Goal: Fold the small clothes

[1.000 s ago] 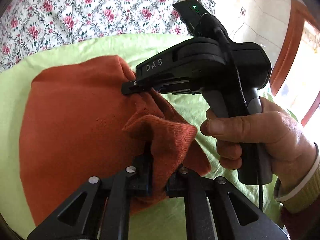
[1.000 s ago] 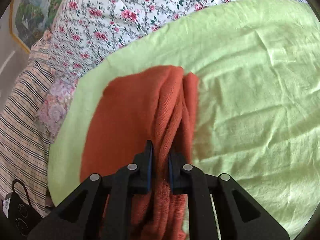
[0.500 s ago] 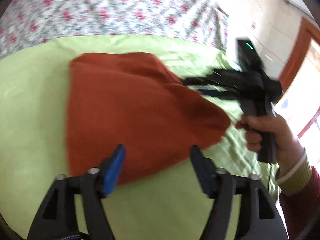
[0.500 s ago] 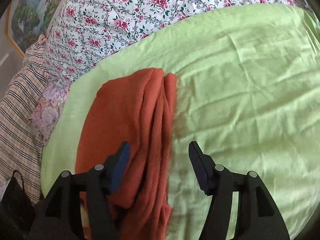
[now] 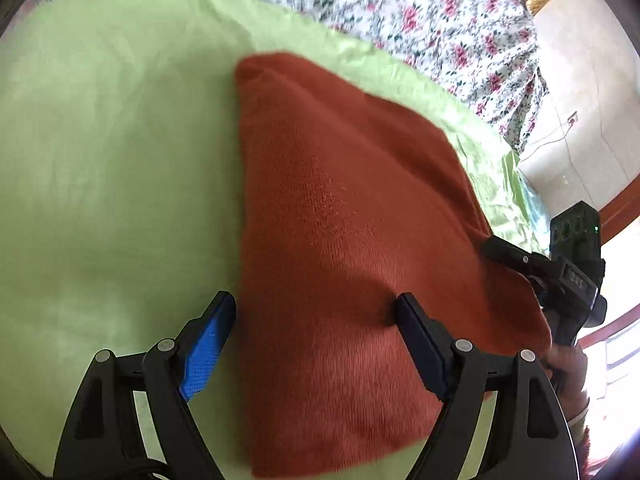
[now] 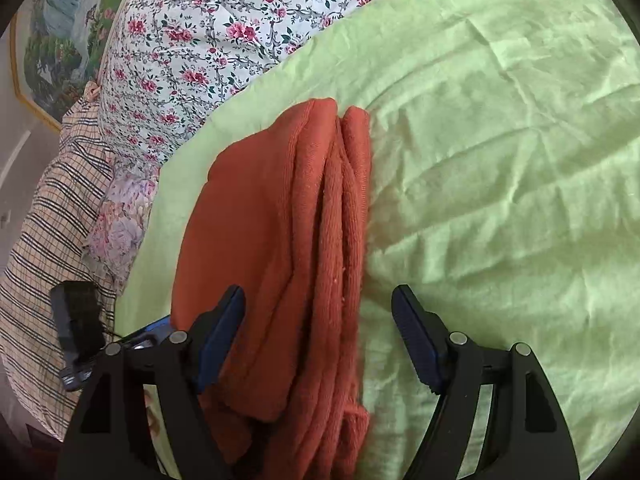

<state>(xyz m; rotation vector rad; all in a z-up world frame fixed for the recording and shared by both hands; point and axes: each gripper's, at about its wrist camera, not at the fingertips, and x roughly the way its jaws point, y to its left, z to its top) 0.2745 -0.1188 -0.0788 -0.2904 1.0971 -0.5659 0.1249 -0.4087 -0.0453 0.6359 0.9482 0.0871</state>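
Note:
A rust-orange knitted garment [image 5: 352,240] lies folded flat on a light green sheet [image 5: 112,152]. My left gripper [image 5: 316,332] is open and empty, held just above the garment's near edge. In the right wrist view the same garment [image 6: 280,240] shows its stacked folded edges on its right side. My right gripper [image 6: 318,328] is open and empty, over the garment's near end. The right gripper also shows in the left wrist view [image 5: 508,254] at the garment's right corner, its jaws seen edge-on.
The green sheet [image 6: 500,160] covers a bed with a floral quilt [image 6: 224,32] behind and a checked cloth [image 6: 44,240] at the left. A wall and a wooden door frame [image 5: 624,212] stand at the right.
Both grippers were shut on the garment's edge a second ago. They have opened, let it drop folded and drawn back. The left gripper has swung to the left.

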